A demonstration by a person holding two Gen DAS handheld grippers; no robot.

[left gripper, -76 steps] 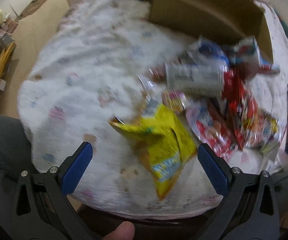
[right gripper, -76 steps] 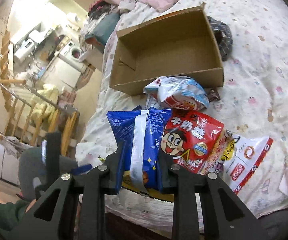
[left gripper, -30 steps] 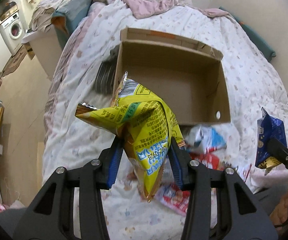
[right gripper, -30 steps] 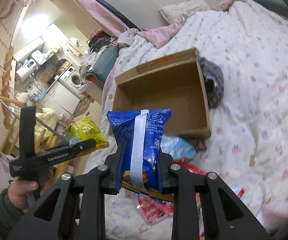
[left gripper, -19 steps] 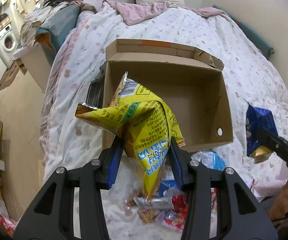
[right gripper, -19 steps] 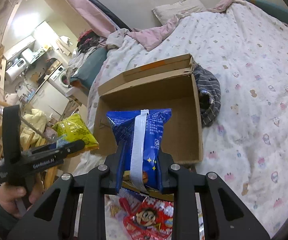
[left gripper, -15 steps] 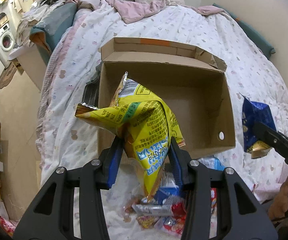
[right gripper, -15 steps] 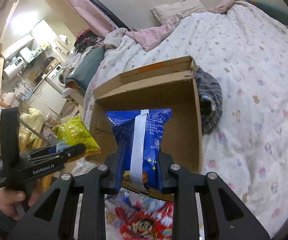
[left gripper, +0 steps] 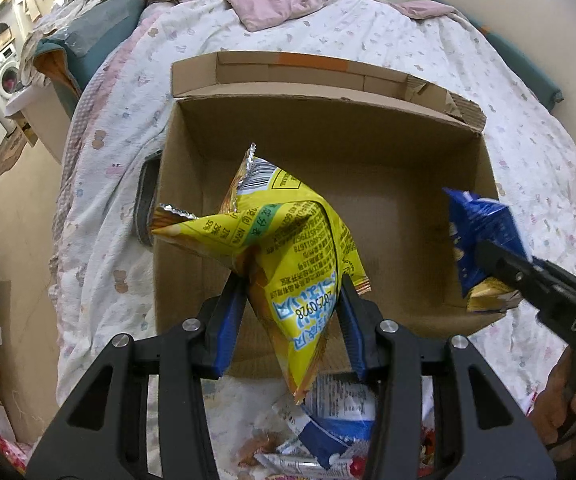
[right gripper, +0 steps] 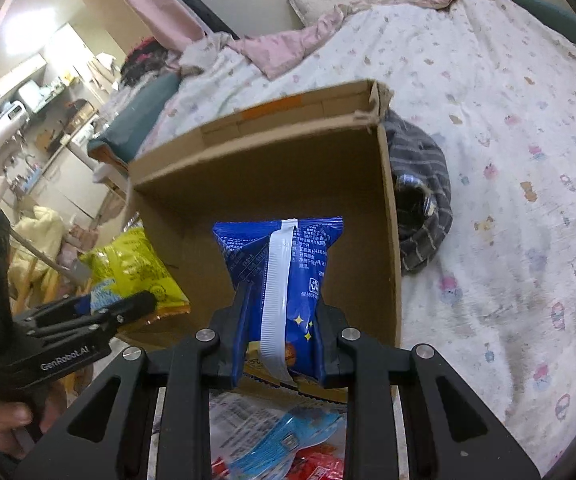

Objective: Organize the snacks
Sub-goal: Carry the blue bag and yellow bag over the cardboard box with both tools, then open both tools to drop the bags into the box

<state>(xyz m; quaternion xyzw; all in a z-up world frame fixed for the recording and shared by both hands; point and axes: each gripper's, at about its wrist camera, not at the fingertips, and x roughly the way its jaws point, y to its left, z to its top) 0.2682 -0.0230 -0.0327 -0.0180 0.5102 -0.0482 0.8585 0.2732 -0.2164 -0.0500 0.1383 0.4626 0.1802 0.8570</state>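
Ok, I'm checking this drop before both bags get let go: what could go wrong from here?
1. The yellow snack bag in the left hand-held gripper sticks out past the cardboard box's left wall, so it might catch on the rim.
2. The blue snack bag in the right hand-held gripper hangs by the near wall and may fall short, among the loose snacks.

We are seeing the yellow snack bag, crumpled, printed side up, hanging over the near left part of the open cardboard box, which is lying empty on the bed. The blue snack bag, white seam facing us, is standing upright over the box's near right edge.
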